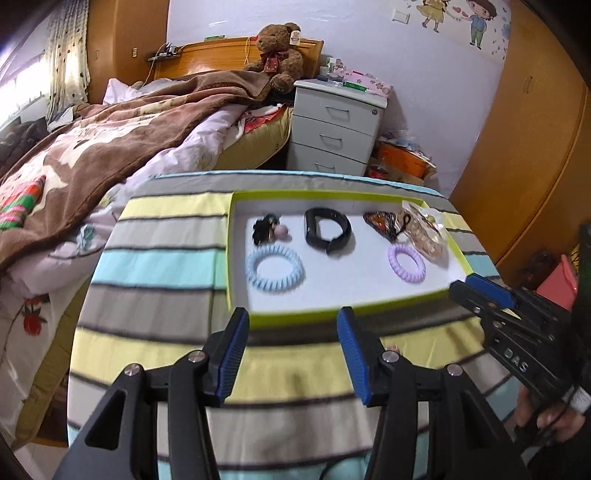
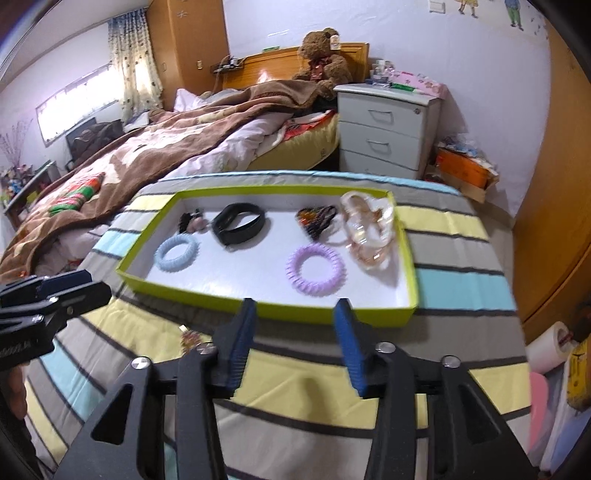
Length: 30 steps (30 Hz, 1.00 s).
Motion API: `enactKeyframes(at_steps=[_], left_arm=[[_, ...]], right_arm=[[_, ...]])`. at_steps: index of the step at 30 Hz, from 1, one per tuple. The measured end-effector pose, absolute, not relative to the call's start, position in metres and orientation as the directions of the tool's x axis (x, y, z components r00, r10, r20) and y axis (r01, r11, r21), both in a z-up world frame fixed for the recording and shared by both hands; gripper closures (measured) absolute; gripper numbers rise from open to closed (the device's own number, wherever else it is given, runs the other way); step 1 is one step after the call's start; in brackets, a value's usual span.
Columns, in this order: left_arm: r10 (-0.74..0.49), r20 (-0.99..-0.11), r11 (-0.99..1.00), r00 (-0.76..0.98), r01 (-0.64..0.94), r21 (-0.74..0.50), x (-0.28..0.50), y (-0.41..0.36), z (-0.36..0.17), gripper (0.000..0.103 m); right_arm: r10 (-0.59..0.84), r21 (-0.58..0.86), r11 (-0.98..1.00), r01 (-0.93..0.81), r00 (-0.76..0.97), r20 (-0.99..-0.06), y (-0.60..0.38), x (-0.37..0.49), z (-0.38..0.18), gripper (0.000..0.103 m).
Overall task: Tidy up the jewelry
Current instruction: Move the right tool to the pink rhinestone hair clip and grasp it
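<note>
Both grippers, the left gripper [image 1: 291,354] and right gripper [image 2: 295,347], hang with jaws open and empty over the striped counter [image 1: 155,236]. The tray [image 2: 332,314] by its far edge gathers the jewelry, spaced apart for picking. A small trinket [image 2: 189,338] lies outside it, near the near rim.

Setting: home bedroom. Unmade bed [image 2: 207,140] with brown blanket [image 1: 110,147] and wooden headboard [image 2: 266,68]; teddy bear [image 1: 279,55] seated against headboard. White three-drawer nightstand [image 2: 384,133] just beside bed, small clutter on top. Patterned curtain [image 2: 135,55] at bright window; wooden wardrobe [image 1: 517,166] along right wall; cartoon wall stickers [image 1: 458,18] of children on pale wall. Foreground: worktop [image 2: 461,280] under striped cloth, bearing green-rimmed tray [image 2: 332,314] of hair ties and bracelets.
</note>
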State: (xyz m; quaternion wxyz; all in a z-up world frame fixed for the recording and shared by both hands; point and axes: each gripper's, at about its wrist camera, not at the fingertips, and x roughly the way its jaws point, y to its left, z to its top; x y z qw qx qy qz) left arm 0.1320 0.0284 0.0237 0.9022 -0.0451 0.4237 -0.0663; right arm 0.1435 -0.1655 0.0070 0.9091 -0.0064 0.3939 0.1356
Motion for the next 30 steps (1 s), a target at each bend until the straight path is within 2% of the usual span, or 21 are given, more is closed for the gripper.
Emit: enactKeyframes(at_steps=[10,16,26,27,28,29,30], left_arm=[[-0.164,-0.757,0.986,0.632,0.074,-0.152,0.090,0.046,0.013,0.050],[-0.169,-0.773,0.985,0.611,0.078,-0.154,0.075,0.049,0.001,0.050],[-0.179,-0.781,0.982,0.599,0.063,-0.177,0.058,0.060,-0.010,0.050],[-0.177,-0.782,0.982,0.597,0.061,-0.176,0.057,0.061,-0.010,0.049],[-0.177,-0.782,0.982,0.597,0.060,-0.177,0.056,0.062,-0.011,0.049],[-0.178,-0.782,0.982,0.597,0.060,-0.178,0.056,0.062,-0.011,0.049],[-0.179,-0.782,0.982,0.597,0.060,-0.179,0.055,0.062,-0.011,0.049]], right_arm=[[0.380,0.157,0.898,-0.412,0.544,-0.748,-0.132,0.143,-0.023,0.057],[0.388,0.165,0.886,-0.434,0.496,-0.777,-0.119,0.147,-0.037,0.057],[0.329,0.047,0.878,-0.476,0.529,-0.783,-0.097,0.138,-0.040,0.058],[0.324,0.038,0.877,-0.479,0.531,-0.783,-0.096,0.137,-0.040,0.060],[0.323,0.035,0.876,-0.481,0.532,-0.783,-0.096,0.136,-0.040,0.068],[0.324,0.032,0.874,-0.484,0.533,-0.782,-0.095,0.135,-0.040,0.071],[0.322,0.028,0.875,-0.484,0.536,-0.780,-0.096,0.134,-0.040,0.079]])
